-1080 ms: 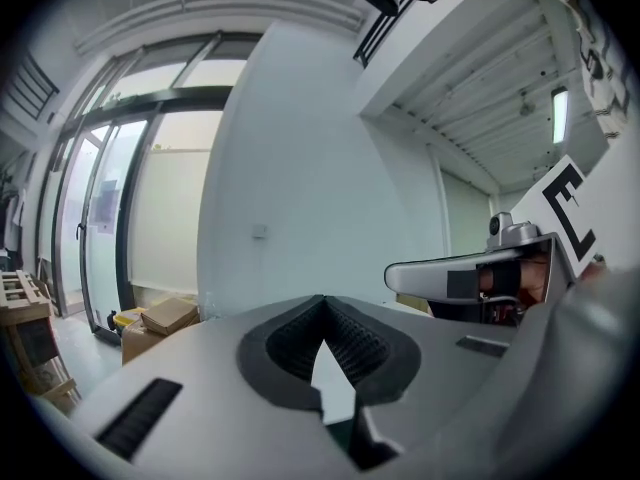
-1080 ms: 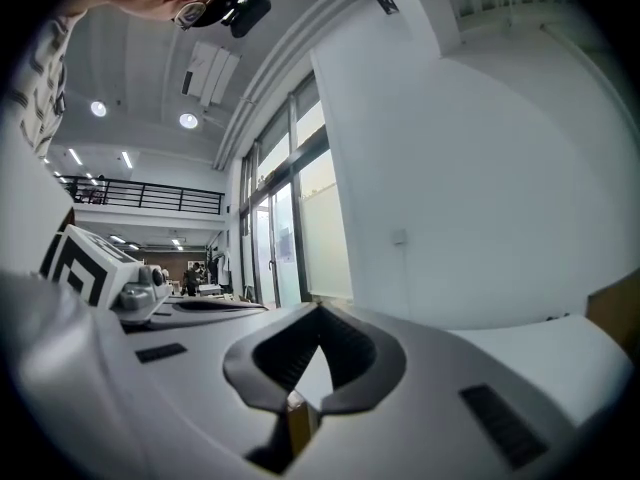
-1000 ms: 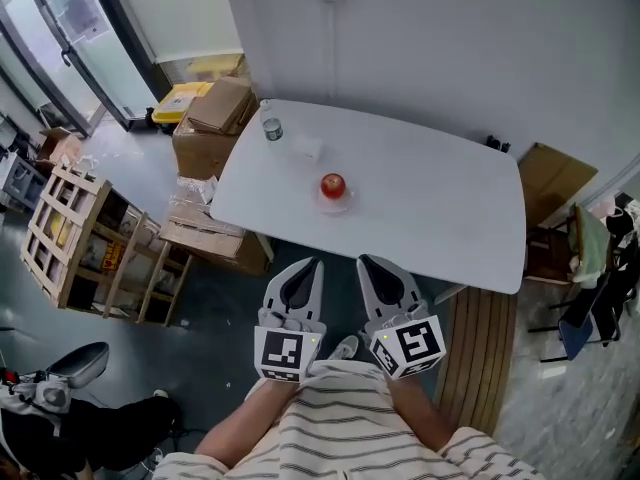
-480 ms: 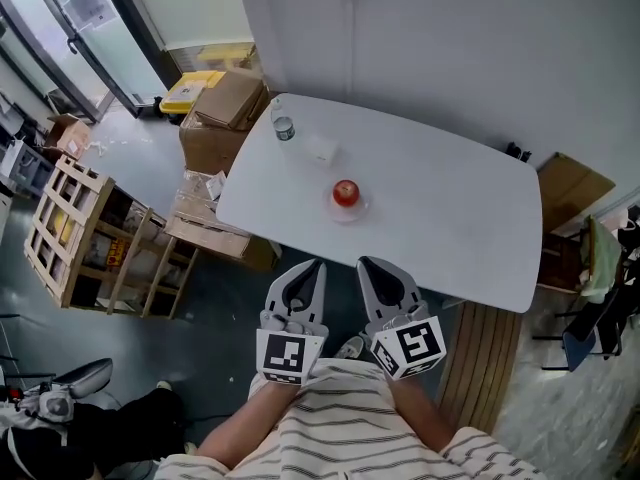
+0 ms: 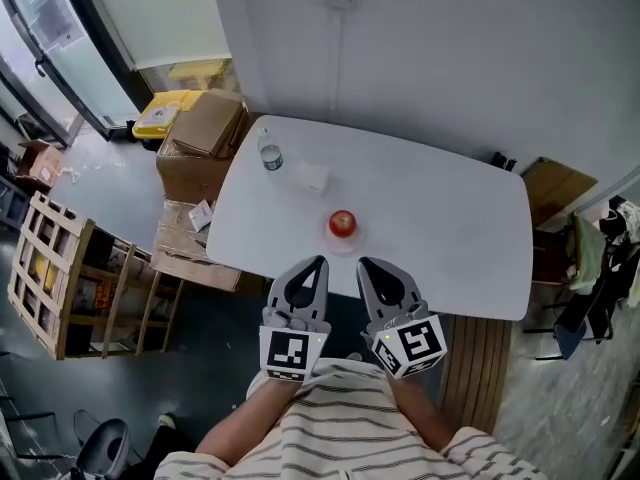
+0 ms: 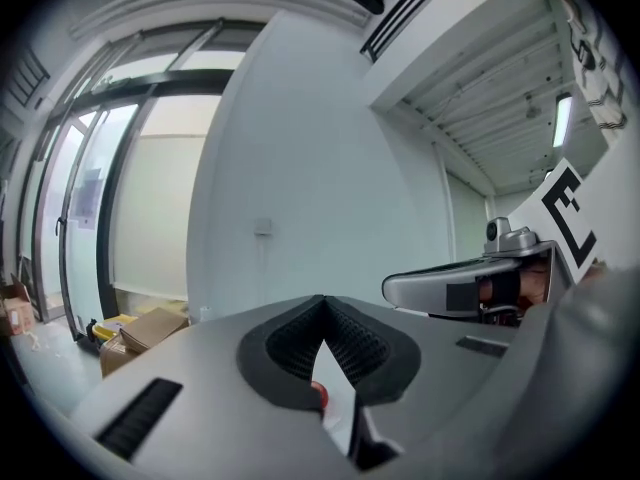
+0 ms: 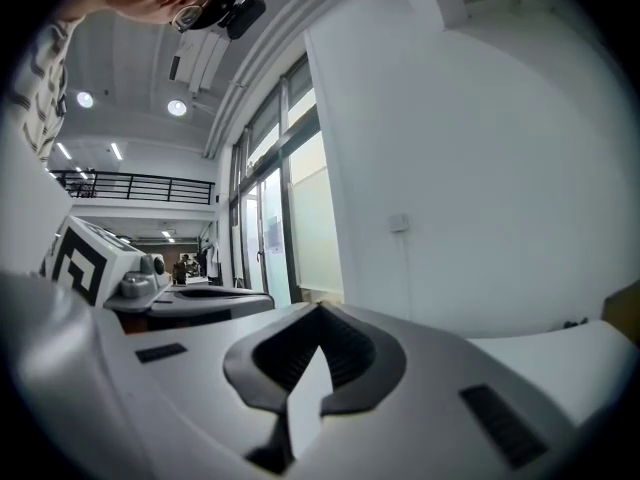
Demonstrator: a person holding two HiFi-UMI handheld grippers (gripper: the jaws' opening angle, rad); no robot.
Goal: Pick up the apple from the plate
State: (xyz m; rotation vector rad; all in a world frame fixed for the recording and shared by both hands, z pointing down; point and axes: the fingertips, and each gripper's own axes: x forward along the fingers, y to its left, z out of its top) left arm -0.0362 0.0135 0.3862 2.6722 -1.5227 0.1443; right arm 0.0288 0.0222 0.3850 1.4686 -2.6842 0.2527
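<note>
L tongs & R tongs both closed, empty; if not opened they cd knock round red apple off clear plate.

Right gripper, fingers closed together, white wall ahead
</note>
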